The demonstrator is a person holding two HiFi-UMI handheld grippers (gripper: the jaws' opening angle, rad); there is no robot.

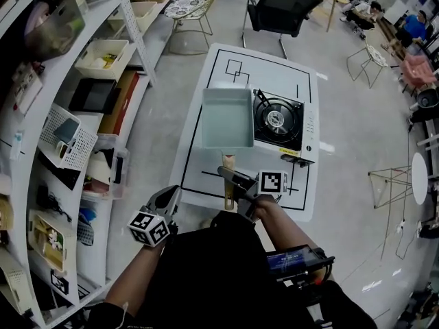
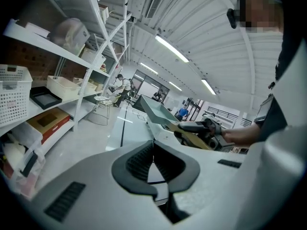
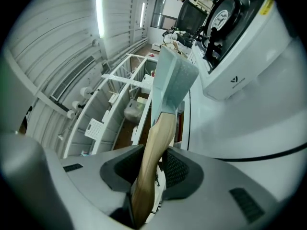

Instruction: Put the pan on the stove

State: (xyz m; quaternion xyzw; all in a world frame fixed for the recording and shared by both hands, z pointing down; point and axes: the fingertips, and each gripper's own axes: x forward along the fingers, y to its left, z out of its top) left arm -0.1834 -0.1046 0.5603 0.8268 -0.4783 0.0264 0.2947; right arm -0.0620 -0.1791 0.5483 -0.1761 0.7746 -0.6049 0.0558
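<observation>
While the right gripper [image 1: 232, 178] clamps the wooden handle [image 1: 228, 161], the pan [image 1: 228, 118] extends up-frame, lying just left of the stove [image 1: 278, 120]; left gripper [image 1: 167, 203] closed, empty, lower left.

**Room: open lab, shelving on the left**

Glossy grey floor [image 1: 357, 115]. White shelf rack [image 1: 19, 204] with bins runs from 7 to 11 o'clock. Black office chair [image 1: 282, 9] at 12, white wire chair [image 1: 188, 9] at 11. Round white side table [image 1: 420, 178] at 3. Strip lights [image 2: 171, 49] on a ribbed white ceiling.
</observation>
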